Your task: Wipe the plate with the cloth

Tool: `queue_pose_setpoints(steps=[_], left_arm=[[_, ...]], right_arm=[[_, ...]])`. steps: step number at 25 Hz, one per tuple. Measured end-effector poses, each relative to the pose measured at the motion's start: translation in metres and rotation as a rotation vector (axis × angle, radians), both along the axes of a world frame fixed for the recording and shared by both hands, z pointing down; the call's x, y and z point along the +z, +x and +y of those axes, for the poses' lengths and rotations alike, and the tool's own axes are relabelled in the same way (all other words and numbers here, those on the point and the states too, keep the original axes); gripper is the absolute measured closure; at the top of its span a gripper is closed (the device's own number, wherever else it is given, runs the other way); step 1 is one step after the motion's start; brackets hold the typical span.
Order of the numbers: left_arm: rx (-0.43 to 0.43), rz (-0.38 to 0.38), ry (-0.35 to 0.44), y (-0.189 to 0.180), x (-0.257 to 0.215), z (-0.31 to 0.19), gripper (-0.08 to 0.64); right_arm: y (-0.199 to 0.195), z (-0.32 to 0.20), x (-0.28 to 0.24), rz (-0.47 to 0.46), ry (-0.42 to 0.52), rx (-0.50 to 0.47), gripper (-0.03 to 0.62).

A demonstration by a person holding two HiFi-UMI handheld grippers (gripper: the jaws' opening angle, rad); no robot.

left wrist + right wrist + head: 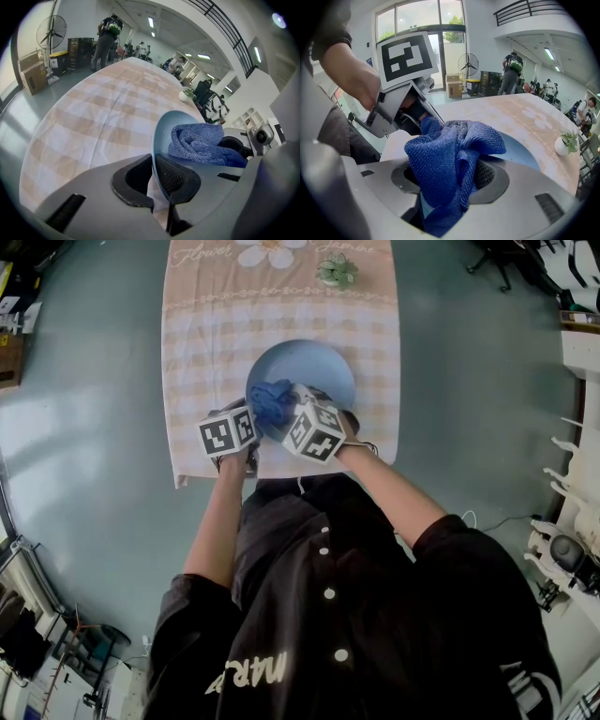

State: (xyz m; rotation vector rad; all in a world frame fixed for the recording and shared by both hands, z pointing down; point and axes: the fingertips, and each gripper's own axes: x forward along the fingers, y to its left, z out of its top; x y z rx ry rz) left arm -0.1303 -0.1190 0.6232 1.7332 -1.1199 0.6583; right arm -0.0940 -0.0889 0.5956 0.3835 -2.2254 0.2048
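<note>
Our left tool clamps the near rim of the pale blue round plate; our right tool grips the blue terry cloth on it. Wiping seems under way; the far half likely remains.

One cloth, rough looped terry; one plate, smooth, faintly glossy; one tablecloth, matt woven fabric; floor, smooth, sheeny.

Pale blue round plate with a bunched dark blue cloth on it.
The plate lies near the near edge of a checked tablecloth, its near rim pinched by the left gripper. The crumpled terry cloth sits on the plate's near left part, clamped in the right gripper.
</note>
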Motion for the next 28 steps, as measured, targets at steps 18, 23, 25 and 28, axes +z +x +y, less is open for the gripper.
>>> queue_pose_setpoints(steps=[18, 23, 25, 28], left_arm=[[0.037, -0.080, 0.006, -0.001, 0.000, 0.001, 0.518], [0.036, -0.089, 0.009, -0.001, 0.000, 0.001, 0.518], [0.036, -0.092, 0.009, -0.001, -0.001, 0.001, 0.518], [0.037, -0.096, 0.010, 0.000, -0.001, 0.001, 0.518]], right_arm=[[0.034, 0.018, 0.013, 0.133, 0.042, -0.131, 0.360], [0.050, 0.022, 0.015, 0.167, 0.046, -0.165, 0.360], [0.056, 0.024, 0.016, 0.179, 0.047, -0.176, 0.360], [0.064, 0.027, 0.016, 0.191, 0.046, -0.183, 0.360]])
